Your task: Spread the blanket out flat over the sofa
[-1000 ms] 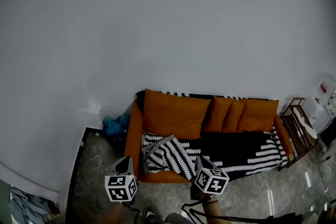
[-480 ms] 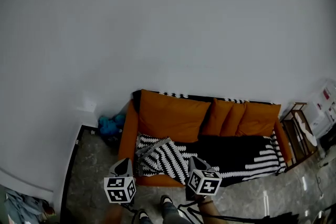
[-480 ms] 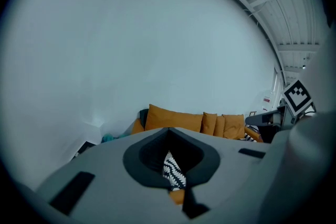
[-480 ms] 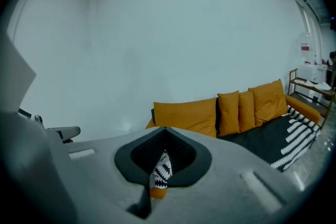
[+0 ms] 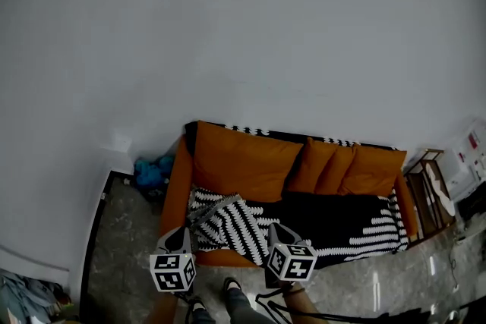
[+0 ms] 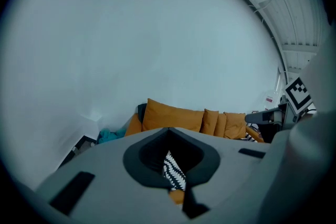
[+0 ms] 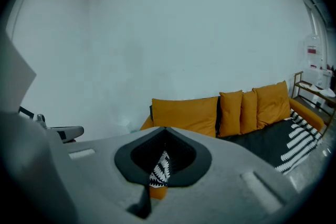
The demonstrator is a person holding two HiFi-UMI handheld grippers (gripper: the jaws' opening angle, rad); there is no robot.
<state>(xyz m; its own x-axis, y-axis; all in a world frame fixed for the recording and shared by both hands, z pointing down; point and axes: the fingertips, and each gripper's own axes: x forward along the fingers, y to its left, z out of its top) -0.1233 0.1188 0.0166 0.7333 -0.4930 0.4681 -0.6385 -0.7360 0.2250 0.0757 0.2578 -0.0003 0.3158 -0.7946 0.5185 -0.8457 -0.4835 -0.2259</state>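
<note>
One sofa [image 5: 176, 186], orange, against a white wall. Four back cushions: one wide cushion [image 5: 243, 163] at the sofa's left end, three narrower ones to its right.

One blanket [image 5: 334, 220], black with white zigzag bands, lies along the sofa seat. Its right and middle parts look fairly flat. Its left end is rumpled, with a fold [image 5: 216, 209] raised near the sofa's left arm. A patterned strip also shows along the top of the sofa's back.

Two grippers, both just in front of the sofa's front edge. The left gripper [image 5: 181, 237] is off the sofa's left front corner and the right gripper [image 5: 278, 233] is before the middle of the seat. Each has its jaws drawn together with nothing clamped; blanket and sofa show beyond through the opening above the tips.

Left of the sofa is one teal bundle [image 5: 152, 171] on the floor. Right of the sofa is one wooden rack [image 5: 427, 182]. One shoe [image 5: 229, 287] is on the floor before the sofa.
</note>
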